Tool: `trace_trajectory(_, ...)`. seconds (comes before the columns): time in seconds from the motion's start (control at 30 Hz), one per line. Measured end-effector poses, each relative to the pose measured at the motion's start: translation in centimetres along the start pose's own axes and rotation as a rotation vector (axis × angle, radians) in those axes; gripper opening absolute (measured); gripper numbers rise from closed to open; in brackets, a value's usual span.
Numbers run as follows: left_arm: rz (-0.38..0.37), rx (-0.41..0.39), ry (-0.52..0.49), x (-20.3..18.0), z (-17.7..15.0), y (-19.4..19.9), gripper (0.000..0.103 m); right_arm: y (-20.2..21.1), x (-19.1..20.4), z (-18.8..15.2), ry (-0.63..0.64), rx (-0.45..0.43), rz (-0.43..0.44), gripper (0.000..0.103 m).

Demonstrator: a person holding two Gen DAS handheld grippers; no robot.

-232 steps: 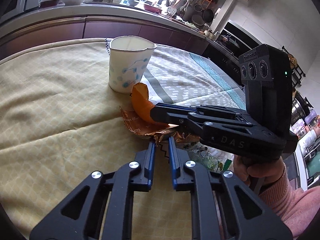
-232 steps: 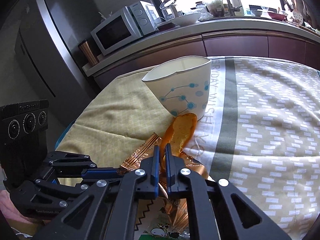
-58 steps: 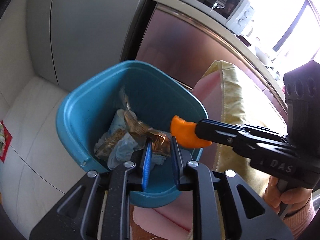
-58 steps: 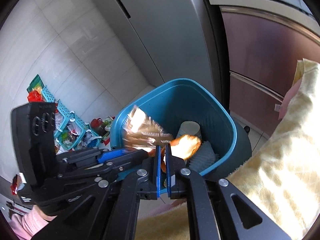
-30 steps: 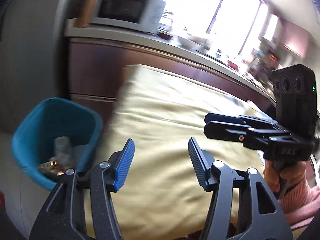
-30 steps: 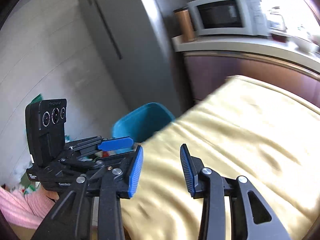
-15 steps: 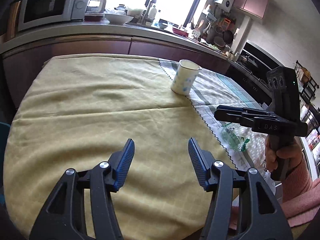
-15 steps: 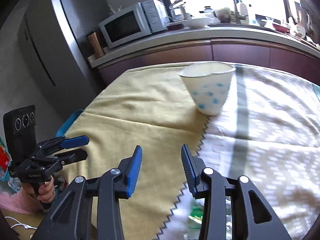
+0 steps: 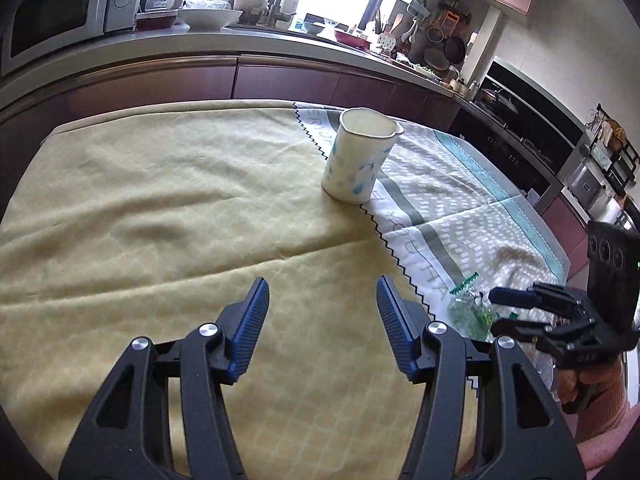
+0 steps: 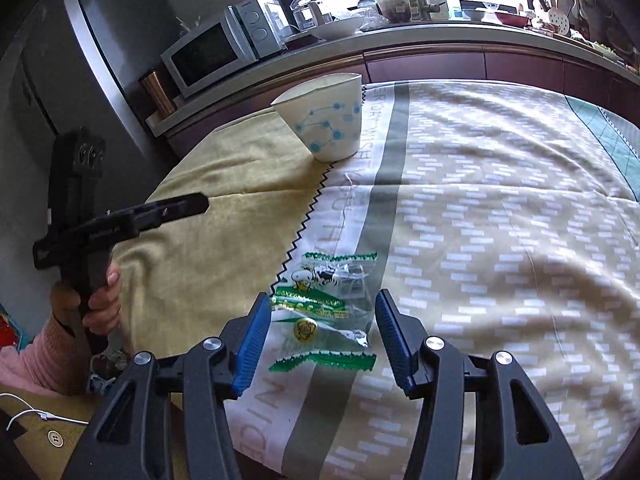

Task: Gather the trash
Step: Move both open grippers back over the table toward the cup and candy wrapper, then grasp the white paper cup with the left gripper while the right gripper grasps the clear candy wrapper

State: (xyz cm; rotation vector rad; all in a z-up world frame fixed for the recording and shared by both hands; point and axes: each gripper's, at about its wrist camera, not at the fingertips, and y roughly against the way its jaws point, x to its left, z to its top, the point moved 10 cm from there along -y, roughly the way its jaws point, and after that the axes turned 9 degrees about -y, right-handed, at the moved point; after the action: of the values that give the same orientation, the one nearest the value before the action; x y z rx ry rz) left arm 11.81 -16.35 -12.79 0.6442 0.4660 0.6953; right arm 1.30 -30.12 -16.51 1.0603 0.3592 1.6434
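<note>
right gripper (image 10: 318, 334) spread, empty | left gripper (image 9: 322, 324) spread, empty | clear wrapper (image 10: 328, 308) flat on tablecloth (image 10: 500, 220), between right fingers | risk: thin film slips, or pads pinch cloth

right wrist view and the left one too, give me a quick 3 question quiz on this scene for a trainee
1. True or false: the right gripper is shut on the clear green-printed wrapper.
2. Multiple choice: the paper cup stands A) upright on the table, B) tipped on its side, C) inside a gripper.
3. Fill in: the left gripper hangs open over the ____ cloth.

Key:
1. False. Its jaws are open, with the wrapper lying on the patterned cloth ahead of them.
2. A.
3. Yellow.
</note>
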Motion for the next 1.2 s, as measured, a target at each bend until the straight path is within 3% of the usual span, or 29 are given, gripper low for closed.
trace_trajectory(0.4,0.016,0.003,-0.074,-1.7,6.2,-4.9,0.055,-0.2,-0.2,-0.2,0.004,-0.004,0.041,0.039)
trace_trajectory(0.7,0.023,-0.009,-0.109,-1.9,9.1,-7.7,0.055,0.2,-0.4,1.1,-0.023,-0.033,0.096,0.037)
trace_trajectory(0.77,0.016,-0.018,-0.115,-2.0,9.5,-8.0,0.055,0.1,-0.6,1.4,-0.031,-0.038,0.104,0.037)
trace_trajectory(0.87,-0.006,-0.029,-0.119,-2.3,9.7,-8.1,0.043,-0.1,-0.8,1.9,-0.041,-0.042,0.115,0.037)
trace_trajectory(1.2,0.023,-0.057,-0.154,-3.1,8.6,-5.9,0.039,-0.8,-0.3,3.4,-0.062,-0.060,0.155,0.037)
